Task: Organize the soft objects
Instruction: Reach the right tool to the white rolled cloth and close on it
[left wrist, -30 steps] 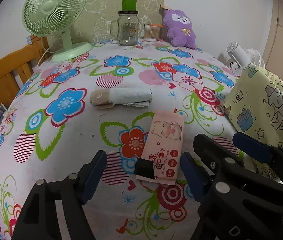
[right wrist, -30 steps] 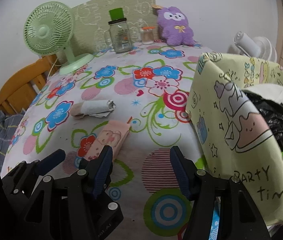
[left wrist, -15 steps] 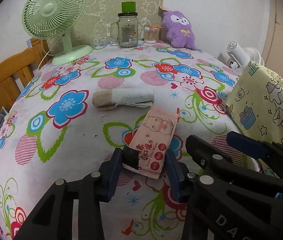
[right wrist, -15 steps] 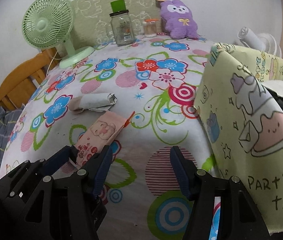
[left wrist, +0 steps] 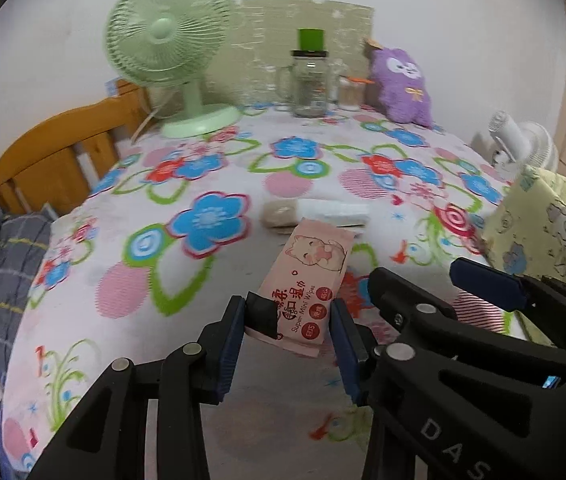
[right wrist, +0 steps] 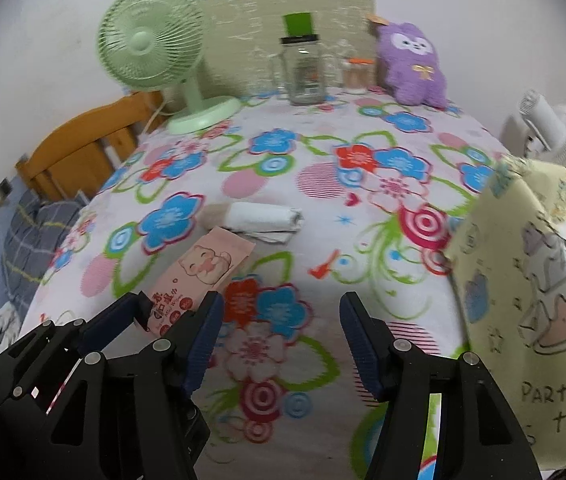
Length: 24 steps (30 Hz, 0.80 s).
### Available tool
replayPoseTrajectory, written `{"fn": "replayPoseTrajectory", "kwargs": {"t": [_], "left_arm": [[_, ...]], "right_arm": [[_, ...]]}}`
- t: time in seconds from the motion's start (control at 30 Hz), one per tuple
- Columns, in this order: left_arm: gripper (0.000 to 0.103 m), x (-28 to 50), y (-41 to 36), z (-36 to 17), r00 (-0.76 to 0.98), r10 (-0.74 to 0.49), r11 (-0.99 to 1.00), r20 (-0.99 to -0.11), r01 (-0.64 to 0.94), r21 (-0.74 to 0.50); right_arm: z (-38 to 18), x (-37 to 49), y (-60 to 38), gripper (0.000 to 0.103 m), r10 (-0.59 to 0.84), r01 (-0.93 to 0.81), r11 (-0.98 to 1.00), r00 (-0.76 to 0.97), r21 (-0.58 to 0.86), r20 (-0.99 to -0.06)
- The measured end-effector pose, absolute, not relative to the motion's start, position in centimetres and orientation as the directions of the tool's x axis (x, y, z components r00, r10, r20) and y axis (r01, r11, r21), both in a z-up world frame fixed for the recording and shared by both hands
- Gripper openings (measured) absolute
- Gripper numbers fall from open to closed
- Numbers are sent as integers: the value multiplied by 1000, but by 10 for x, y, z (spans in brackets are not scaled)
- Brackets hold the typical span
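Rolled towel (left wrist: 315,216) lies just behind held wipes pack (left wrist: 307,276).

Pink wipes pack (left wrist: 310,276), flowered tablecloth (left wrist: 211,184), purple plush (left wrist: 401,87).

Wipes pack (left wrist: 307,276) near centre on tabletop (left wrist: 219,280), rolled cloth (left wrist: 315,213) just behind it. Fan (left wrist: 171,48) far left, jar (left wrist: 309,80) far centre, plush toy (left wrist: 401,86) far right. Bag (left wrist: 543,224) at right edge.
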<state>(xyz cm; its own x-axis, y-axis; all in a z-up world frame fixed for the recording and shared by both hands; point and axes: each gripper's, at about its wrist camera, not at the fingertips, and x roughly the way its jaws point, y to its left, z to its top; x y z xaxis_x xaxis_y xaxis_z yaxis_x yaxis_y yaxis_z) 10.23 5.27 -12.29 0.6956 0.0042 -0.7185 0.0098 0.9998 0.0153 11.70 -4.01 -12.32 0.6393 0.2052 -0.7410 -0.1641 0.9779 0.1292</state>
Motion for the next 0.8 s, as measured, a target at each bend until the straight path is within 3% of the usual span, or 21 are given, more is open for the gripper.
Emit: {"fn": "replayPoseTrajectory", "kwargs": {"t": [0.4,0.8], "left_arm": [[43,117,85,-123,694,113,991,-711,-132,30],[43,160,98,-127,661,127,986,-739,-167,21]], "right_arm": [[-120,136,-11,65,235,-239,966,643,101,-729],[-126,183,1,65,225,-258,963,630,73,-743]]}}
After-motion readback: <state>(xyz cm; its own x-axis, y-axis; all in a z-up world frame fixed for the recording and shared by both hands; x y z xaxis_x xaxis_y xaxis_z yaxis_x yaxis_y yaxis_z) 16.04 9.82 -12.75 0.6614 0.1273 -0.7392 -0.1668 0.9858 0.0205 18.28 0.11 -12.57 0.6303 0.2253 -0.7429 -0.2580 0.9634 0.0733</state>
